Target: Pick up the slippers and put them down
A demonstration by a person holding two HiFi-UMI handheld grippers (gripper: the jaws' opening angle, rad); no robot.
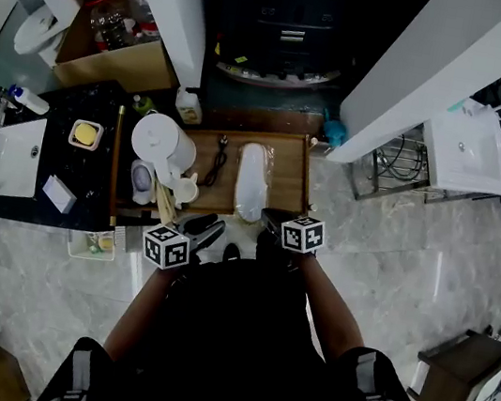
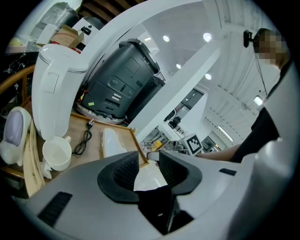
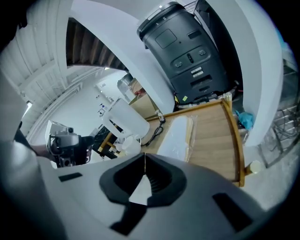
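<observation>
A flat white pair of slippers (image 1: pixel 252 181) in a clear wrapper lies lengthwise on the wooden tray (image 1: pixel 292 168). It also shows in the left gripper view (image 2: pixel 110 143) and the right gripper view (image 3: pixel 180 133). My right gripper (image 1: pixel 273 217) hovers just short of the slippers' near end, and its jaws (image 3: pixel 145 157) are shut with nothing between them. My left gripper (image 1: pixel 208 232) hangs to the left of it over the tray's near edge; it is open (image 2: pixel 149 159) and empty. Neither gripper touches the slippers.
On the tray's left stand a white kettle (image 1: pixel 163 144), a white cup (image 1: pixel 185 191) and a coiled black cord (image 1: pixel 219 159). A black machine (image 1: pixel 290 21) sits behind the tray between two white pillars. A dark counter with a sink (image 1: pixel 15 155) lies left, a wire rack (image 1: pixel 395 162) right.
</observation>
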